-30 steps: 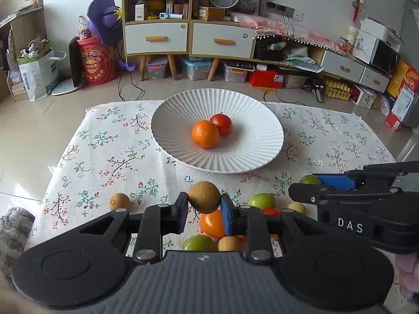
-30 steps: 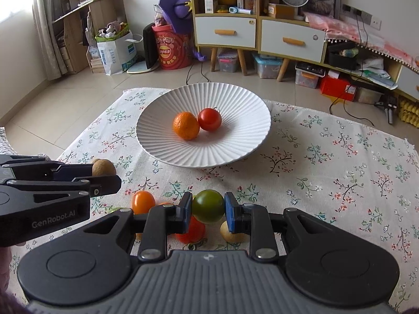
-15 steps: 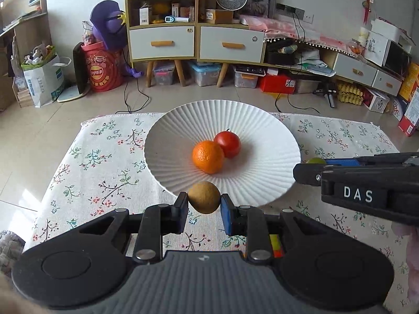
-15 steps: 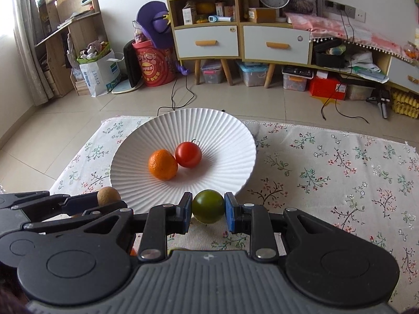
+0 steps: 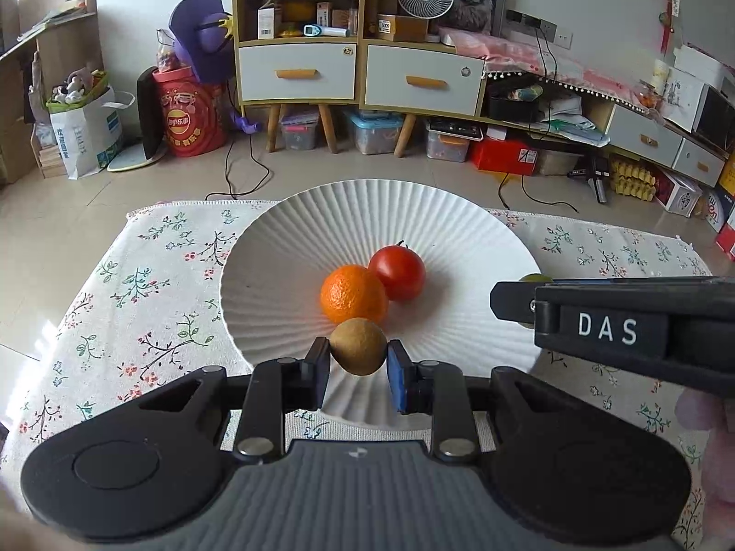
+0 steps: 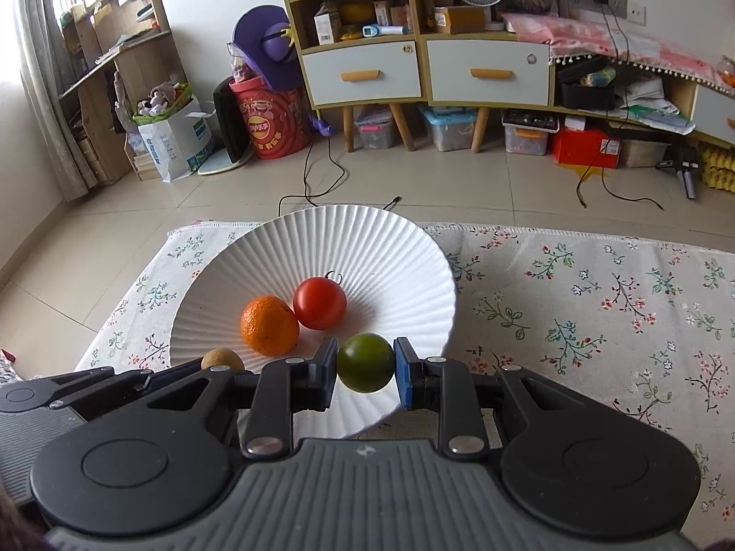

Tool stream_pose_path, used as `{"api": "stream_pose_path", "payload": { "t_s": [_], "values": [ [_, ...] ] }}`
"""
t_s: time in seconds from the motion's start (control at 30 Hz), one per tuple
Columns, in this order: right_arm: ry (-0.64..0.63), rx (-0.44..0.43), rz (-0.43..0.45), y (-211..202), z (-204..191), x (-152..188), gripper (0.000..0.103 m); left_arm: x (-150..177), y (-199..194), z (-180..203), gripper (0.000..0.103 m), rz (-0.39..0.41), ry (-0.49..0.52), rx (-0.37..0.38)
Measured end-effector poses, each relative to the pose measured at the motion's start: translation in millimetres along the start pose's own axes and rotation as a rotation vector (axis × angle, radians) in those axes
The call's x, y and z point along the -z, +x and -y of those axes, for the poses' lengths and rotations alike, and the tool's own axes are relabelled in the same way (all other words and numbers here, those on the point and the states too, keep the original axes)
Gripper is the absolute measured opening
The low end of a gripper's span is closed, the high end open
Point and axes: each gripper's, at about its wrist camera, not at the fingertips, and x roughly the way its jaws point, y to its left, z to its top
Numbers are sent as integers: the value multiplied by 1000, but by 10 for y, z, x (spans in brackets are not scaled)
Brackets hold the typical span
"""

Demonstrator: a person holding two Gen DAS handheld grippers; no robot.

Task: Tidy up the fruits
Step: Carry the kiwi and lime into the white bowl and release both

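Observation:
A white ribbed plate [image 5: 285,257] [image 6: 395,248] lies on the floral cloth and holds an orange [image 5: 353,293] [image 6: 268,325] and a red tomato [image 5: 398,272] [image 6: 319,303]. My left gripper [image 5: 359,360] is shut on a small brown round fruit [image 5: 358,345] over the plate's near part, just in front of the orange. My right gripper [image 6: 365,369] is shut on a green round fruit [image 6: 366,362] over the plate's near right part. In the right wrist view the brown fruit [image 6: 222,360] peeks above the left gripper's arm at lower left.
The floral cloth [image 6: 597,303] stretches out to the right of the plate. Beyond the table lie a tiled floor with cables, a white-drawered cabinet [image 5: 358,73], a red bucket [image 5: 190,119] and storage boxes. A hand shows pink at the far right [image 5: 707,418].
Both grippers have carried their fruits forward from the near pile of fruits to over the plate. The loose fruits on the cloth have passed out of sight below.

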Motion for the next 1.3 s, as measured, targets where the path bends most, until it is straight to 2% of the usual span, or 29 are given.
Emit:
{"api": "stream_pose_path", "payload": {
  "t_s": [0.33, 0.77, 0.93, 1.03, 1.17, 1.3],
  "values": [
    [9, -10, -6, 98, 30, 20, 23, 0, 151, 43, 26, 11, -42, -12],
    [5, -9, -5, 113, 16, 35, 25, 5, 163, 57, 27, 23, -20, -16],
    [9, -17, 3, 78, 22, 22, 27, 7, 151, 69, 36, 28, 14, -31],
    [12, -18, 9, 54, 33, 19, 35, 0, 130, 54, 43, 28, 16, -33],
    [20, -14, 10, 12, 41, 13, 44, -2, 95, 55, 57, 23, 30, -32],
    [6, -17, 14, -39, 43, 20, 54, 13, 28, 13, 65, 13, 15, -25]
  ]
}}
